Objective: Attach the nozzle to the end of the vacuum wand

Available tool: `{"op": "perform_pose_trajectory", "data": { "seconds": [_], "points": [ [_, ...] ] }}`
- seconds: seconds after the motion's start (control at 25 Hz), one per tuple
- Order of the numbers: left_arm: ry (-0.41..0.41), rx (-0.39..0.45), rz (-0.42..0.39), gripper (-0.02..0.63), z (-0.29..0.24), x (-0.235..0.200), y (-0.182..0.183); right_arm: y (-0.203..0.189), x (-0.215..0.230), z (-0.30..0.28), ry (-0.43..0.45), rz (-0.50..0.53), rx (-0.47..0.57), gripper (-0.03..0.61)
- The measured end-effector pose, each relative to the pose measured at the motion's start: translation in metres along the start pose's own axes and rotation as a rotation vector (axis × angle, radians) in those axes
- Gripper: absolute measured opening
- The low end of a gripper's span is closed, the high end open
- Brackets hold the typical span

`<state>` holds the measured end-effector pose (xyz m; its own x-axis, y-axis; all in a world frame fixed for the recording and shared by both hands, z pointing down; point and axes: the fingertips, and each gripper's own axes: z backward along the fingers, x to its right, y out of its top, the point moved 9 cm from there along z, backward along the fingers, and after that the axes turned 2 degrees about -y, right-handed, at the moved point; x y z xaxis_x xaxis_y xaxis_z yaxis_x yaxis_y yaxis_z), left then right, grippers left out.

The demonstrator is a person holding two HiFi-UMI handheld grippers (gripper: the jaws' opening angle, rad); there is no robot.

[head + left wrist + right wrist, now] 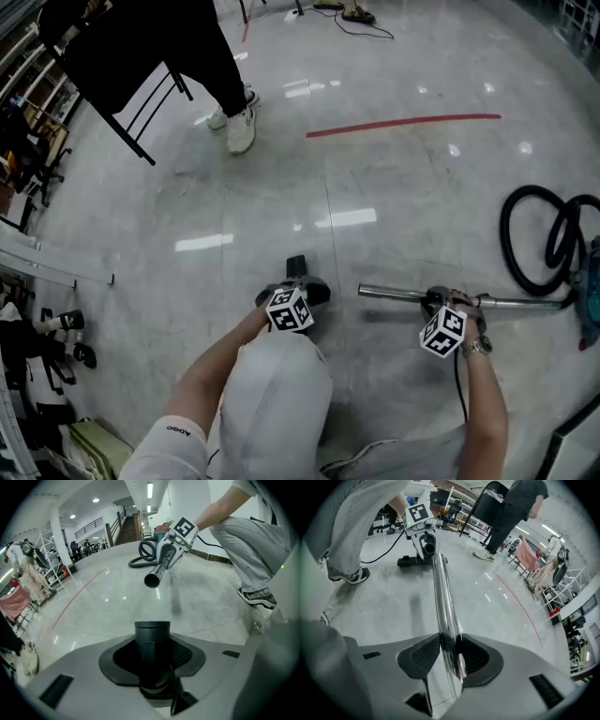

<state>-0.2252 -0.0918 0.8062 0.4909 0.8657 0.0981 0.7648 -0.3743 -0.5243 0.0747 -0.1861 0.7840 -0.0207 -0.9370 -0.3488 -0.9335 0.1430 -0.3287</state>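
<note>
My left gripper (292,292) is shut on the black nozzle (302,281), which rests low on the floor. In the left gripper view the nozzle's round neck (152,639) stands upright between the pads of my left gripper (152,663). My right gripper (441,304) is shut on the chrome vacuum wand (394,293), which lies about level with its open end pointing left towards the nozzle. A gap separates that end (152,580) from the nozzle. The wand (442,597) runs out from the pads of my right gripper (449,656) towards the nozzle (423,550).
A black hose (539,239) coils at the right beside the teal vacuum body (591,300). A person in white shoes (240,124) stands by a black chair frame (131,103). Red tape (403,124) marks the floor. Shelving (28,356) lines the left.
</note>
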Motion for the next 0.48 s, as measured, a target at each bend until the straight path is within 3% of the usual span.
{"op": "perform_pose_trajectory", "data": {
  "seconds": [0.24,0.48],
  "points": [
    [0.034,0.087,0.022,0.163,-0.009,0.003,-0.001,0.007,-0.014,-0.012,0.019,0.027,-0.005,0.146],
    [0.018,0.092,0.016,0.163,-0.015,0.016,0.0,0.016,-0.03,-0.015,0.054,0.045,-0.018,0.144]
  ]
}}
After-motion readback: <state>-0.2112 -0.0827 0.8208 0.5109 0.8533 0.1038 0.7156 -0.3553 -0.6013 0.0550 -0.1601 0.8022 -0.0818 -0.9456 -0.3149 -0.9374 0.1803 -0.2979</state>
